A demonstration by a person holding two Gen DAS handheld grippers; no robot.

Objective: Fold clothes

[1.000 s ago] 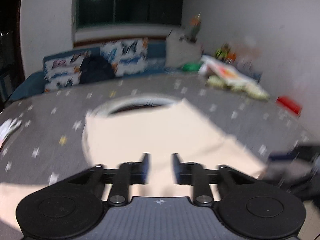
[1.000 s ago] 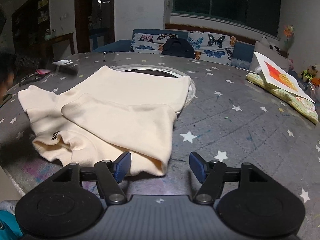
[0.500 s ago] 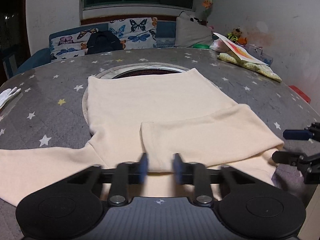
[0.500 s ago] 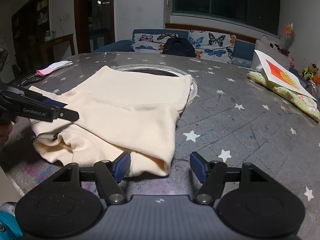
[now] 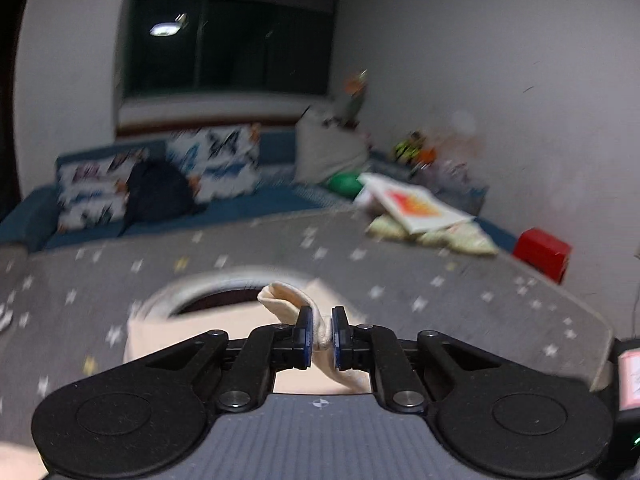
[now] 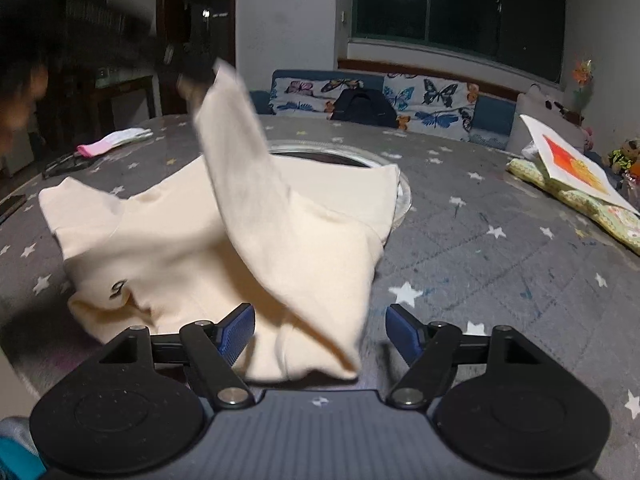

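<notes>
A cream sweatshirt (image 6: 168, 240) lies partly folded on the grey star-patterned table (image 6: 500, 264). My left gripper (image 5: 320, 338) is shut on the cuff of its sleeve (image 5: 290, 300) and holds it raised. In the right wrist view the lifted sleeve (image 6: 256, 200) hangs in a long slant from the blurred left gripper (image 6: 192, 76) at the upper left. My right gripper (image 6: 320, 330) is open and empty, low at the near edge of the sweatshirt, with its fingers on either side of the folded hem.
A round rimmed opening (image 6: 332, 156) sits in the table behind the sweatshirt. A pink and white cloth (image 6: 112, 142) lies at far left. A book on a green cushion (image 6: 576, 178) lies at right. A sofa with butterfly cushions (image 6: 400, 100) stands behind.
My left gripper has shut on the sleeve cuff and lifted it up off the table. My right gripper has stayed open in the same place.
</notes>
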